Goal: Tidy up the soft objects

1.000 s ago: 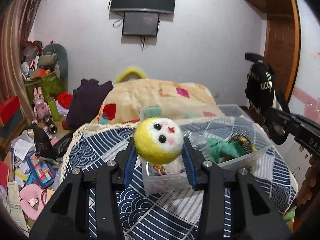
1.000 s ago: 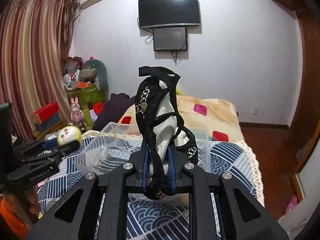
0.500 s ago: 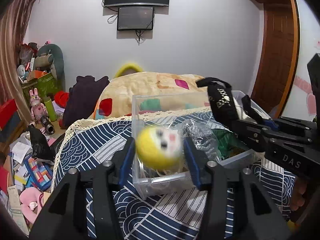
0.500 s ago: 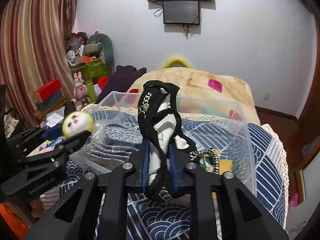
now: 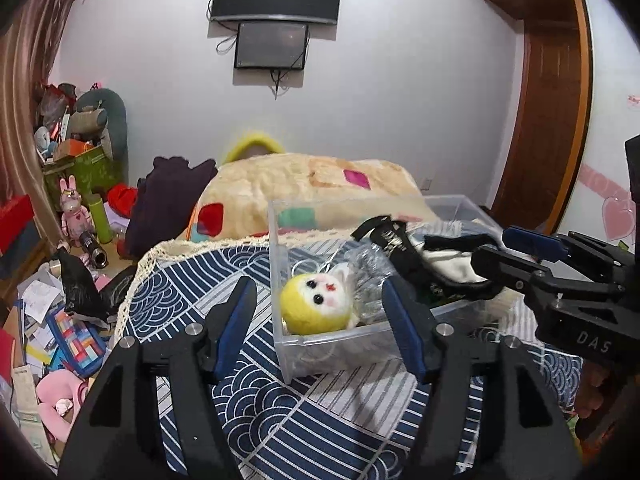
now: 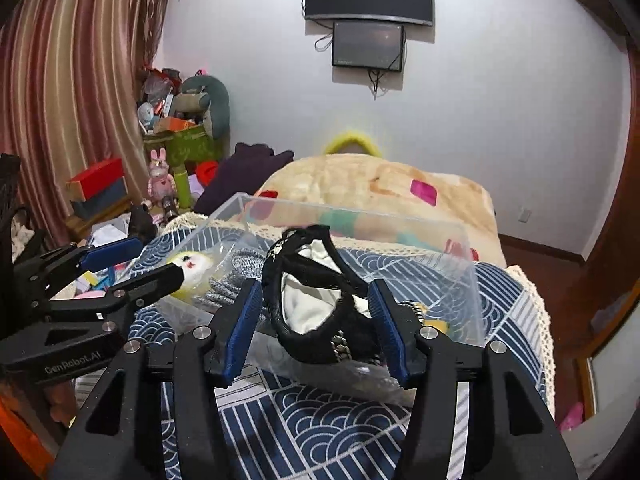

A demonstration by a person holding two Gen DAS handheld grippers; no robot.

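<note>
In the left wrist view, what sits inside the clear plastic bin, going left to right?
Yellow round felt doll head with a white face → crinkled clear plastic bag of grey knitwear → black-and-white strappy fabric item, all within the clear plastic bin, with the right gripper open beside it.

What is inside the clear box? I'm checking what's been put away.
The clear box holds a yellow doll, a black-and-white garment and grey knitwear; things underneath are covered.

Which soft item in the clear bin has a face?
The round yellow doll head, at the left end of the clear bin: black eyes, pink cheeks. The black-and-white fabric piece and grey knit have no face.
</note>
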